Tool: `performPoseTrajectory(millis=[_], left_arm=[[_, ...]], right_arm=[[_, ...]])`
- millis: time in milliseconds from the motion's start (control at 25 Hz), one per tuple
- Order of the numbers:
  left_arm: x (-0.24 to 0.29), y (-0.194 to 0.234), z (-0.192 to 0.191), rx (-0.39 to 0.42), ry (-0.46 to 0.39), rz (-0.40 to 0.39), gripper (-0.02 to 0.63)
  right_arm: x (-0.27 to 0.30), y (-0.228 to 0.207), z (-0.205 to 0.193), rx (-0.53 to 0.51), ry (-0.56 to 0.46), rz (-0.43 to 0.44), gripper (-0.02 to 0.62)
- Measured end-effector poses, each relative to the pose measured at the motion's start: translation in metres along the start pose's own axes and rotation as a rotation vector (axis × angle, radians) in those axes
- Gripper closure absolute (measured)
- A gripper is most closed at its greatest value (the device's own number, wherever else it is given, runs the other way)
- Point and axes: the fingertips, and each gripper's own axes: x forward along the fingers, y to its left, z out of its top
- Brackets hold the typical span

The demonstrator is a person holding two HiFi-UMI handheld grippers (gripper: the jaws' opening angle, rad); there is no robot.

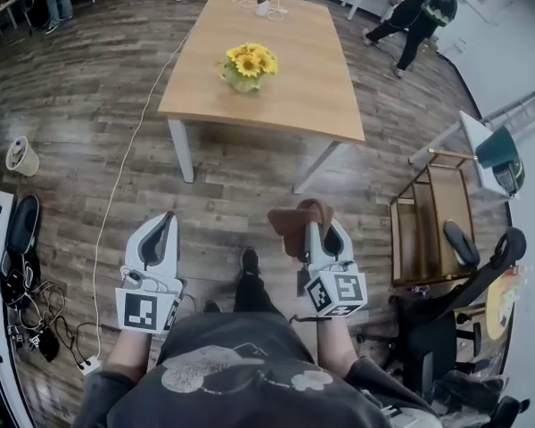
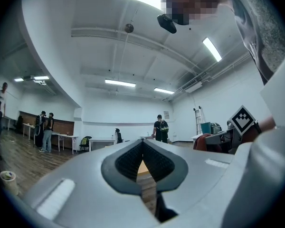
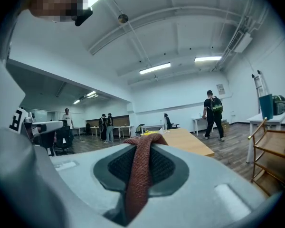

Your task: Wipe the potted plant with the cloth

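While potted plant [image 1: 247, 66] stands far ahead | right gripper [image 1: 319, 226] clamps cloth [image 1: 294, 223] | left gripper [image 1: 163, 225] closed, empty

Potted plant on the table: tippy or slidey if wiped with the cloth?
Probably top-heavy: the potted plant has wide blooms over a small pot. Likely slides on the smooth table. Petals look fragile; wipe lightly.
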Motion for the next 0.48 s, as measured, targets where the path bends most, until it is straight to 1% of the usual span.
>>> performPoseTrajectory(millis=[80, 240, 480], left_arm=[[0.018, 0.003, -0.006, -0.007, 0.010, 0.013, 0.588], [0.066, 0.007, -0.017, -0.028, 0.032, 0.033, 0.588], [0.141, 0.010, -0.024, -0.066, 0.022, 0.059, 0.588]], right_arm=[[0.024, -0.012, 0.000, 0.009, 0.002, 0.000, 0.548], [0.078, -0.034, 0.007, 0.048, -0.001, 0.068, 0.548], [0.151, -0.078, 0.024, 0.071, -0.015, 0.108, 0.548]])
